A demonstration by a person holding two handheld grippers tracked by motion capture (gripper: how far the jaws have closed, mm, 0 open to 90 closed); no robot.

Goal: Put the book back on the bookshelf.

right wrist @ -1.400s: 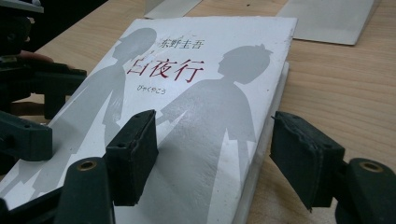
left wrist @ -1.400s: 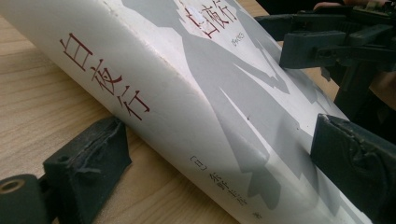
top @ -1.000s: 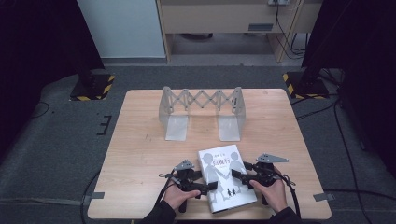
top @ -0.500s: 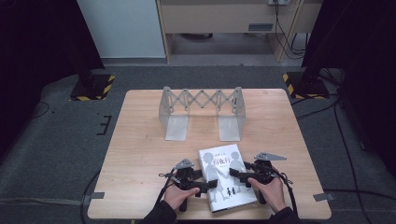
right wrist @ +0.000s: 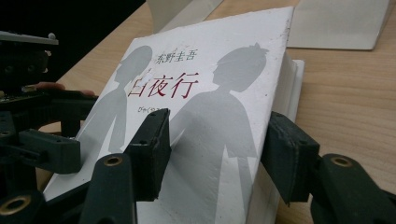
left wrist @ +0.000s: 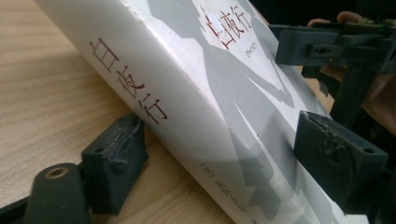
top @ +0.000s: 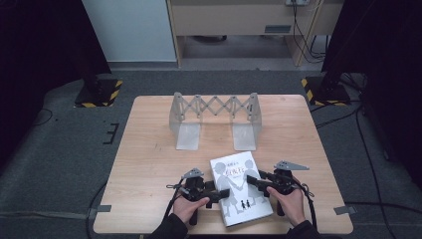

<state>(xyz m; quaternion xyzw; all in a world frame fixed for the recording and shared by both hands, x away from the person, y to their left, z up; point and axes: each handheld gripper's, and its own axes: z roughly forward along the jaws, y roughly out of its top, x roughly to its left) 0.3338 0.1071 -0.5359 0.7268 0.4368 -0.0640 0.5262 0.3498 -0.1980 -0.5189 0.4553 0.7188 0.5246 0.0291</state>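
Tabletop (top: 149, 164): book (top: 241, 191) between grippers (both).

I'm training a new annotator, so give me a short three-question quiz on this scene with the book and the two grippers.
1. True or false: the book stands in the folding rack.
2. Which edge of the book does the left gripper straddle? A spine; B top edge; C page edge.
3. What colour is the book's title lettering?
Key: 1 false, it lies on the table, on the person's side of it. 2 A. 3 dark red.
Note: the fingers of the left gripper and of the right gripper have just been closing, with the book's side edges between them.
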